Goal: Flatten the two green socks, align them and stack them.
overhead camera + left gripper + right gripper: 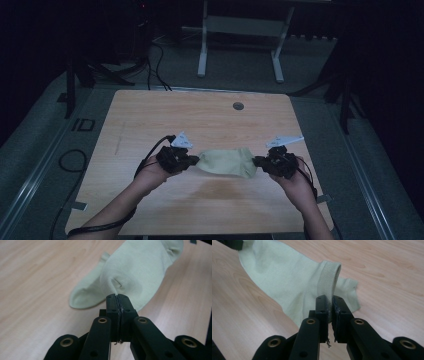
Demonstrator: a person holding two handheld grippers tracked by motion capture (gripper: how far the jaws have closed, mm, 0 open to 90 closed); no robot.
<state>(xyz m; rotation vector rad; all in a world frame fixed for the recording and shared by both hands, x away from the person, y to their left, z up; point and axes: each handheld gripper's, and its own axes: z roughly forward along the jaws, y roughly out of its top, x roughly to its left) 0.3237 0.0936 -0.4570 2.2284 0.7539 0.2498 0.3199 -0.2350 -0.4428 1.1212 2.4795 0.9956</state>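
Both tongs pinch a pale sock (227, 161) on the wooden table (200, 120), dark room.

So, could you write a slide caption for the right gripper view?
Right gripper shut on the ribbed cuff of a pale green sock on the wooden table.

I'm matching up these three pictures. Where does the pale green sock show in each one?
High view: the sock lies at centre, stretched between the left gripper and the right gripper.
Left gripper view: upper centre, a pinch of it in the shut fingers.
Right gripper view: upper left to centre, cuff between the fingers.
Shared landmark: the wooden table.
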